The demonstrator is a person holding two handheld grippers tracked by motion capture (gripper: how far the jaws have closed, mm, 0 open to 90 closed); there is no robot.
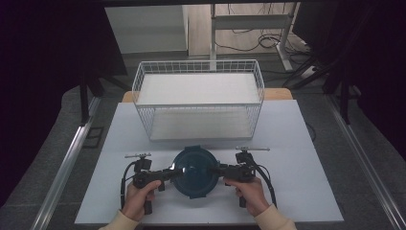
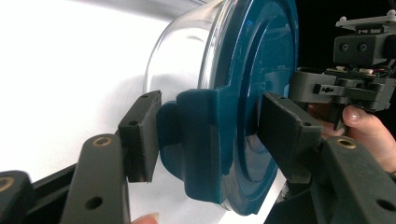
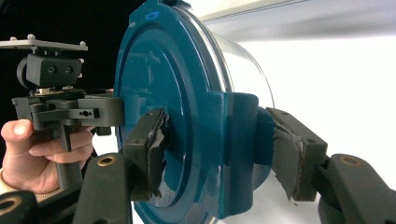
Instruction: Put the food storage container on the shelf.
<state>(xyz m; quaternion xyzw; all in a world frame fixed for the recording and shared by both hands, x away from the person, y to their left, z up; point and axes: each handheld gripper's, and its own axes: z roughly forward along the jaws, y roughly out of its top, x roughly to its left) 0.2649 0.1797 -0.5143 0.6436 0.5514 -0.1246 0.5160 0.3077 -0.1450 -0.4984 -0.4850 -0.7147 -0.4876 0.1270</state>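
From the high view, a round container (image 1: 193, 171) with a dark teal lid (image 1: 193, 168) is sitting on the white table (image 1: 297, 143), close to the near edge and in the middle. Behind it a white wire basket (image 1: 198, 98) is standing, with a bare strip of table between the 2. There is open table to the left and right of the container. The left gripper (image 1: 173, 173) is reaching in from the left and the right gripper (image 1: 215, 170) from the right, each one meeting the lid's rim. The left hand (image 1: 139, 195) and the right hand (image 1: 250, 191) are wrapping around the handles, with the forearms coming up from the bottom edge.

In the left gripper view, the container (image 2: 187, 60) is showing a clear see-through body and the teal lid (image 2: 261, 93) with a thick clip tab (image 2: 201, 140) on its side. The left gripper (image 2: 205, 133) is squeezing this tab, 1 jaw on the body side and 1 jaw on the flat top of the lid. The other gripper (image 2: 345, 79) and a hand (image 2: 369, 130) are sitting farther off.

In the right gripper view, the teal lid (image 3: 159, 93) is facing left and the clear body (image 3: 247, 70) is going off to the right. The right gripper (image 3: 219, 149) is pinching another clip tab (image 3: 238, 140), and its grey pads (image 3: 156, 149) are looking torn and ragged. The other gripper (image 3: 70, 107) and its hand (image 3: 42, 154) are sitting at the left.
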